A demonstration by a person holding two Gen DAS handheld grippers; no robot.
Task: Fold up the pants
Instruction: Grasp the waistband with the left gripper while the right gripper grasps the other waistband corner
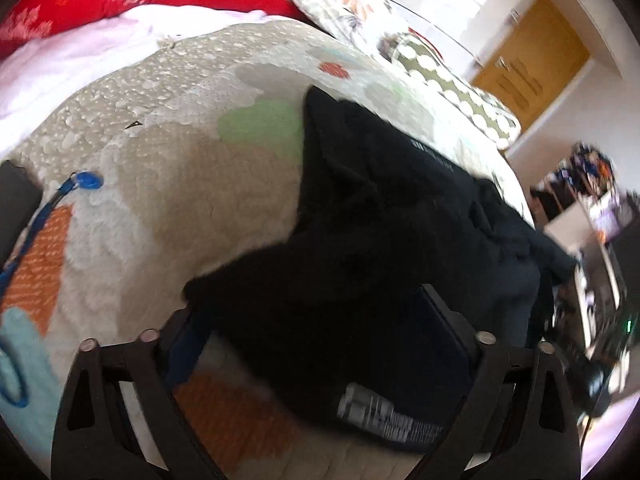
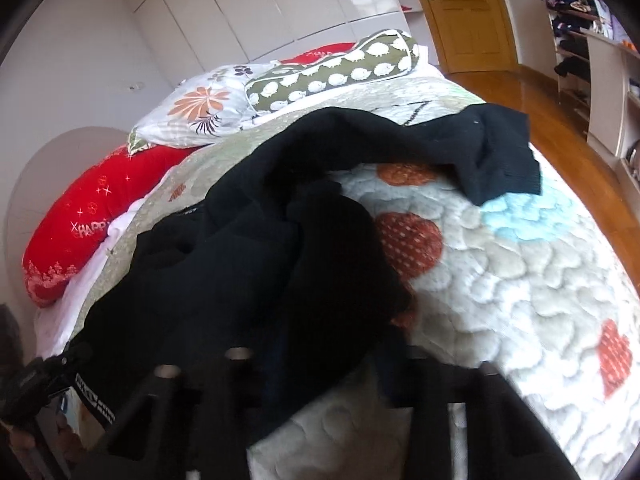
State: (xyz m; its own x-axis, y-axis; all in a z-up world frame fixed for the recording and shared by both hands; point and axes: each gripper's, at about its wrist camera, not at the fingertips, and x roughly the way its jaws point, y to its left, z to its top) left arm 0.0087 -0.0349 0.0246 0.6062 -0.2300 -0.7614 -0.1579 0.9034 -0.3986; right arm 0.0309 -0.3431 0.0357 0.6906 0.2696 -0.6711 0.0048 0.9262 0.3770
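Black pants [image 1: 380,240] lie crumpled on a quilted bedspread [image 1: 140,200]. My left gripper [image 1: 316,320] stands wide open, its fingers on either side of the waistband end, which bears a white label [image 1: 388,416]. In the right wrist view the same pants [image 2: 248,264] spread across the bed, one leg cuff [image 2: 500,160] reaching far right. My right gripper [image 2: 324,364] is low over the near edge of the pants; cloth lies between its blurred dark fingers, and their gap is hard to read.
Red cushion [image 2: 80,216], floral pillow [image 2: 200,112] and green sheep bolster [image 2: 332,72] lie at the head of the bed. A blue lanyard [image 1: 48,208] lies on the quilt at left. Wooden door [image 2: 464,12], floor and shelves [image 2: 600,60] stand to the right.
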